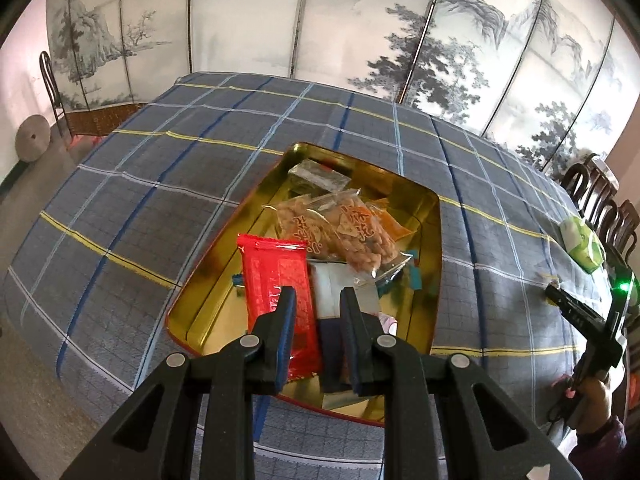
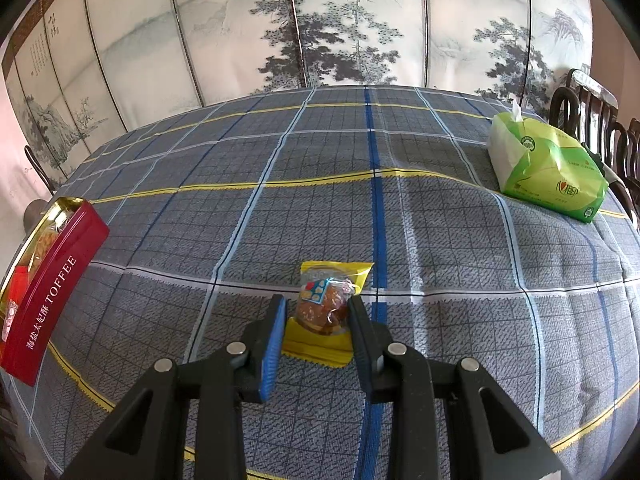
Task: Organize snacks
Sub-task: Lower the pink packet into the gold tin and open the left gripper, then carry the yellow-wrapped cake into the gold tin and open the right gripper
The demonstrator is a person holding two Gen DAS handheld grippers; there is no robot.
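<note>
A red tin with a gold inside (image 1: pixel 437 248) lies open on the checked tablecloth and holds several snack packets; clear bags of peanut snacks (image 1: pixel 344 232) are on top. My left gripper (image 1: pixel 317 292) hangs over the tin's near end, shut on a red packet (image 1: pixel 272 276). The packet's left edge runs behind the left finger, and a dark blue piece sits beside it in the gap. On the cloth to the right of the tin (image 2: pixel 52 280), my right gripper (image 2: pixel 316 299) is shut on a yellow snack packet (image 2: pixel 332 276) that rests there.
A green tissue pack (image 2: pixel 548 172) lies at the table's far right, with dark wooden chairs (image 2: pixel 592 112) behind it. A painted folding screen (image 2: pixel 320 20) stands along the far side. In the left wrist view, a hand (image 1: pixel 596 396) holds the right gripper at the right edge.
</note>
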